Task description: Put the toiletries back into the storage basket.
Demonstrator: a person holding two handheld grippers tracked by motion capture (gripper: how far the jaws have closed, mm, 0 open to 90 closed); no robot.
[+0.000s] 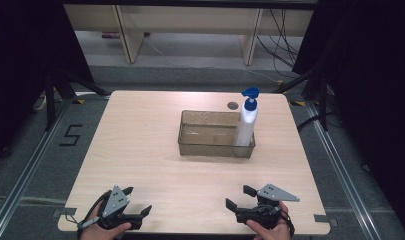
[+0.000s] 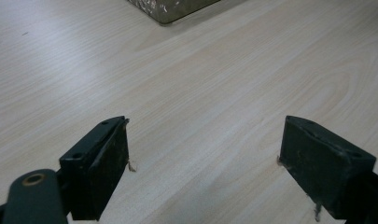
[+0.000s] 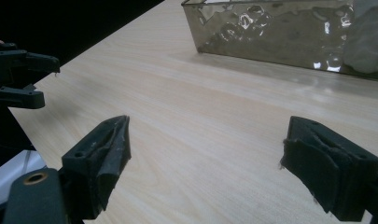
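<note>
At the tabletop's (image 1: 140, 150) near edge the left gripper (image 1: 138, 200) and right gripper (image 1: 238, 197) wait with fingers apart and empty (apparently poised to reach), while farther off the pump bottle (image 1: 246, 125) stands upright in the clear bin's (image 1: 210, 147) right end.

Each hand-held gripper (image 1: 136, 200) is black – two blocky jaws with frayed pads – topped by a grey triangular plate.
</note>
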